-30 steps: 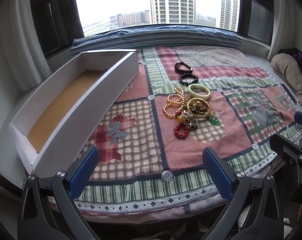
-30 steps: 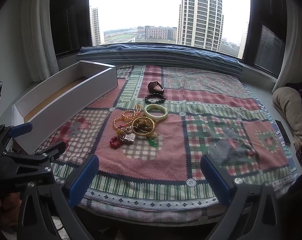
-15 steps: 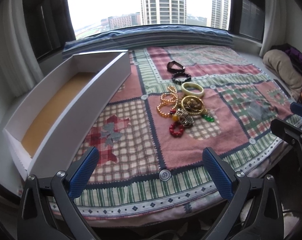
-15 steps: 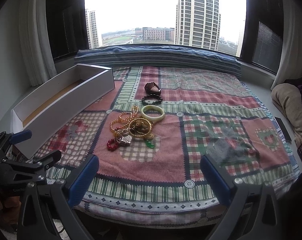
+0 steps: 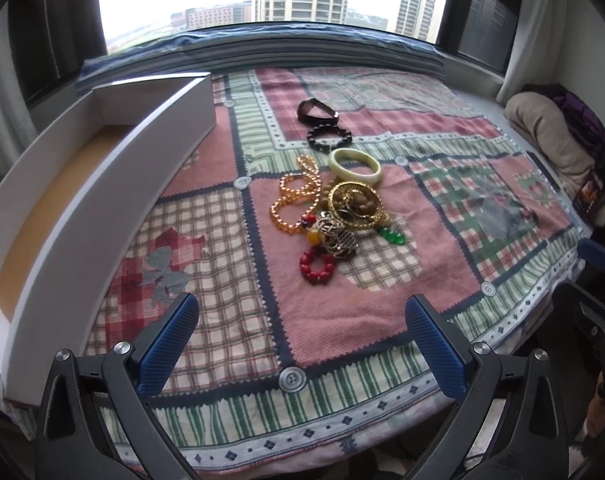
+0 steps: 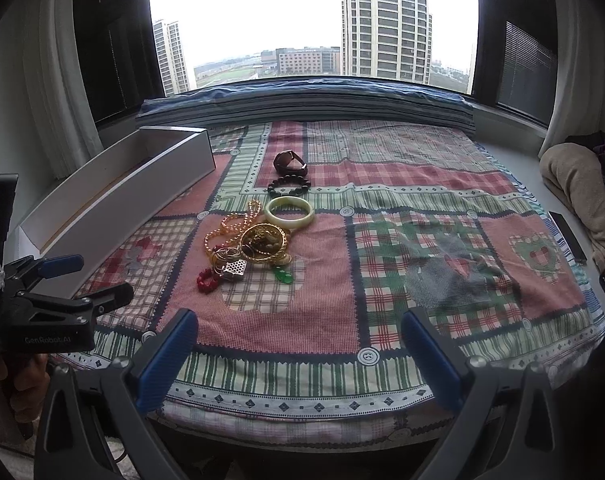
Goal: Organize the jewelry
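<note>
A pile of jewelry (image 5: pixel 334 212) lies mid-cloth: a pale jade bangle (image 5: pixel 354 166), gold bangles (image 5: pixel 356 202), an amber bead chain (image 5: pixel 292 200), a red bead bracelet (image 5: pixel 316 266), a green pendant (image 5: pixel 392 236), a dark bead bracelet (image 5: pixel 328 138) and a brown bracelet (image 5: pixel 316 112). The pile also shows in the right wrist view (image 6: pixel 254 244). A long white box (image 5: pixel 82 208) with a tan floor lies open at left. My left gripper (image 5: pixel 302 344) is open and empty, short of the pile. My right gripper (image 6: pixel 298 356) is open and empty near the cloth's front edge.
A patchwork cloth (image 5: pixel 442 240) covers the surface. Folded blue bedding (image 6: pixel 302 100) lies under the window. A beige bundle (image 6: pixel 578 188) and a dark flat object (image 6: pixel 564 236) sit at the right edge. The left gripper shows at the right view's left edge (image 6: pixel 62 288).
Both grippers have moved forward and a little higher toward the cloth. The jewelry pile looks nearer and more central. Nothing on the cloth has moved.
</note>
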Tool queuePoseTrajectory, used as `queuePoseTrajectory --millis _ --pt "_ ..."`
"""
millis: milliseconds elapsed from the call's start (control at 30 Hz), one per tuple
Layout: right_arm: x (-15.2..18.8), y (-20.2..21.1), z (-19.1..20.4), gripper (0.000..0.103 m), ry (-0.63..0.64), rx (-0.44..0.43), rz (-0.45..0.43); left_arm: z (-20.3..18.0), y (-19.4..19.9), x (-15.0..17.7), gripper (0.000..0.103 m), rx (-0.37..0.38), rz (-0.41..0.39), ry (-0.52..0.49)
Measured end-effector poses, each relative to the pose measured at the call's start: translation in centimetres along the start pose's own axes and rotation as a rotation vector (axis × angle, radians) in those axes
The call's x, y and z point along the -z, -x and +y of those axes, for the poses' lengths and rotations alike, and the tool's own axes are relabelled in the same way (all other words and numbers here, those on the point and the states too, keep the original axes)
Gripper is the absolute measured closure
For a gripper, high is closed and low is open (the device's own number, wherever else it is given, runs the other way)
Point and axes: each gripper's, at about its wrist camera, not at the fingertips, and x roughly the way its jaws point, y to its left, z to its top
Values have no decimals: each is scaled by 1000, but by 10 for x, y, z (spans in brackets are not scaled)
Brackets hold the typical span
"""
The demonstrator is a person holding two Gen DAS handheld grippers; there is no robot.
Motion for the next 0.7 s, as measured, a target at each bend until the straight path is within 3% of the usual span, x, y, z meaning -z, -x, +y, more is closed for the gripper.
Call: queuePoseTrajectory --millis 167,233,300,533,567,633,667,700 --pt "5 -4 -9 0 -23 -13 17 -13 -45 -21 2 84 33 -29" --pt "7 -4 -12 0 -29 -15 18 -16 -66 -28 7 77 51 -35" --pt "9 -5 -17 0 -40 -17 21 -15 -86 -33 25 61 79 -37" --pt "13 -8 -29 0 -65 -25 35 -14 -124 -38 50 42 142 -46" --pt "13 -9 -30 0 -66 -25 36 -15 -126 -38 62 44 146 -55" --pt "14 -10 -32 0 -69 -24 39 -17 -125 -38 72 41 140 -63" --pt "14 -11 -32 0 -71 -23 41 -16 -124 -39 85 42 134 -64" --pt "14 -11 -33 0 -72 -22 42 -15 -122 -41 87 54 130 -60"
